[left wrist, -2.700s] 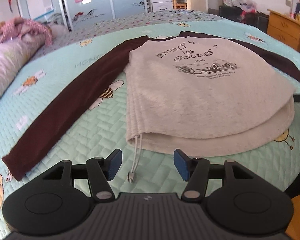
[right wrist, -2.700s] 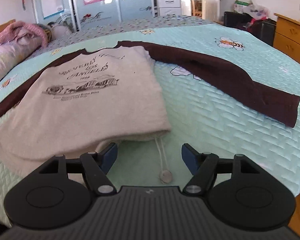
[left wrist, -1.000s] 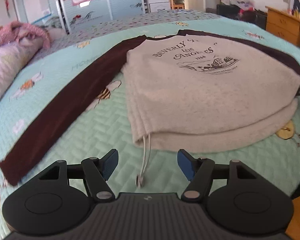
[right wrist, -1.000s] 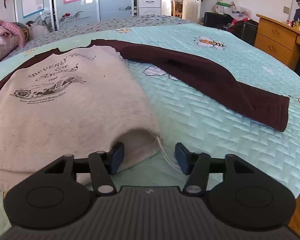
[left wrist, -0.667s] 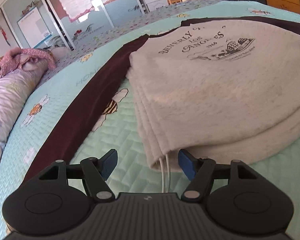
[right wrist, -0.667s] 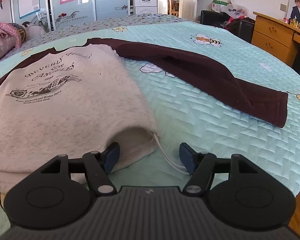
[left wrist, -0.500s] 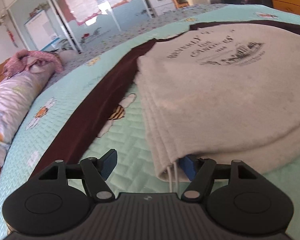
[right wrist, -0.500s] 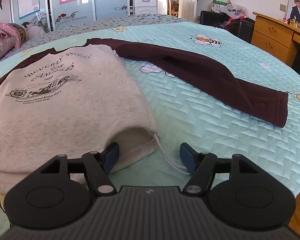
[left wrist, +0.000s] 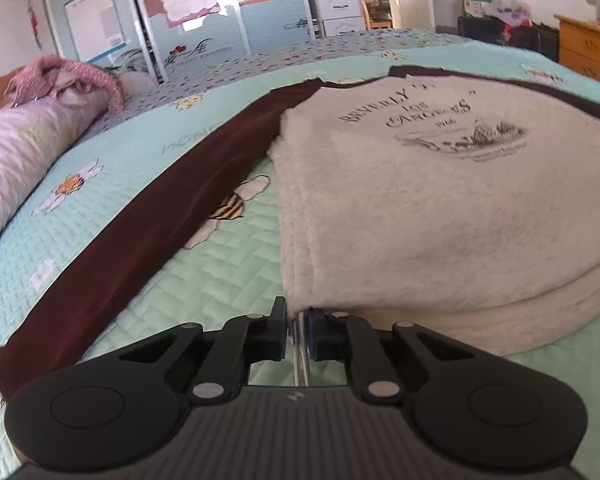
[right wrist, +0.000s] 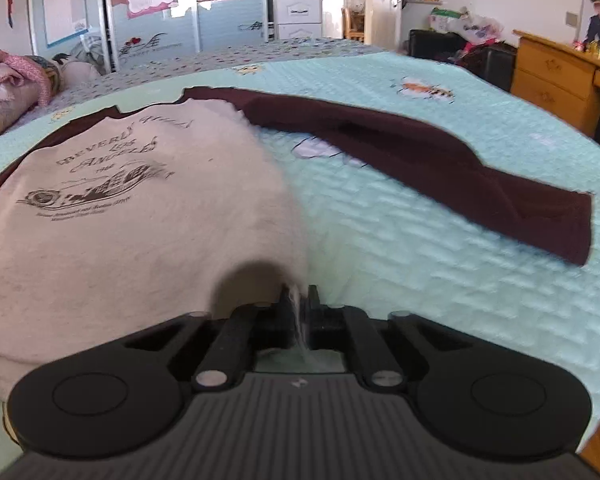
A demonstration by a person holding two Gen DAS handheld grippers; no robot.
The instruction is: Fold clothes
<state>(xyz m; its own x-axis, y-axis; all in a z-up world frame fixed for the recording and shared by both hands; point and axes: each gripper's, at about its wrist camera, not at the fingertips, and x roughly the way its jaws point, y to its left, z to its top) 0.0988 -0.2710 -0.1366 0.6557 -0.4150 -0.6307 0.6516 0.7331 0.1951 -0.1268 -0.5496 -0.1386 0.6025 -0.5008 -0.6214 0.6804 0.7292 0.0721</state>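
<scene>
A grey sweatshirt (left wrist: 440, 208) with dark maroon sleeves and a printed chest lies face up on the teal quilt (left wrist: 220, 280), its hem nearest me. My left gripper (left wrist: 298, 322) is shut on the hem's left corner, with the white drawstring (left wrist: 301, 360) running between its jaws. The left sleeve (left wrist: 172, 216) stretches out flat along the quilt. In the right wrist view, my right gripper (right wrist: 300, 308) is shut on the right corner of the sweatshirt (right wrist: 140, 220) hem, which is bunched between its jaws. The right sleeve (right wrist: 440, 168) lies spread to the right.
A floral bolster (left wrist: 24, 148) with pink clothing (left wrist: 68, 76) on it lies along the bed's left side. A wooden dresser (right wrist: 560, 76) stands beyond the bed's right edge. Wardrobe doors (left wrist: 204, 12) line the far wall.
Both grippers, open a moment ago on either side of the hem corners, have closed on the fabric. The left gripper moved forward and down to the hem's left corner.
</scene>
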